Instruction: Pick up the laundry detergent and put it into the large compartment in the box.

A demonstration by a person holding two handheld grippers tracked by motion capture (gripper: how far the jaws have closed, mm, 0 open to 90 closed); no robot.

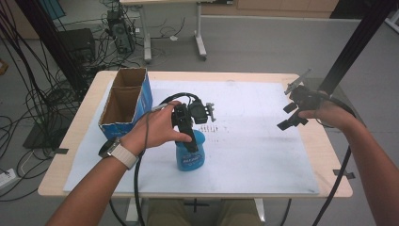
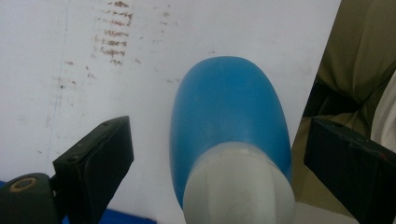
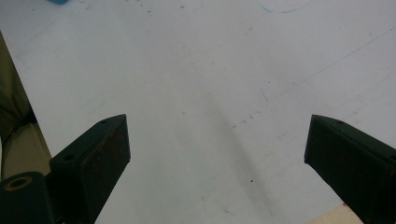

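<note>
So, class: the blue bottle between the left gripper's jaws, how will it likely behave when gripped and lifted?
The blue bottle looks like smooth plastic, so it may slip or flex under the jaws. It stands upright and is rounded, so a sideways nudge could probably tip it and let it roll. The left gripper is open around its white neck, a narrower and probably stiffer place to grip.

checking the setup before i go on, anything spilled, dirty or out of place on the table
Nothing spilled. The white mat has a patch of brownish smudge marks just beyond the upright blue bottle. The open cardboard box stands at the left.
</note>
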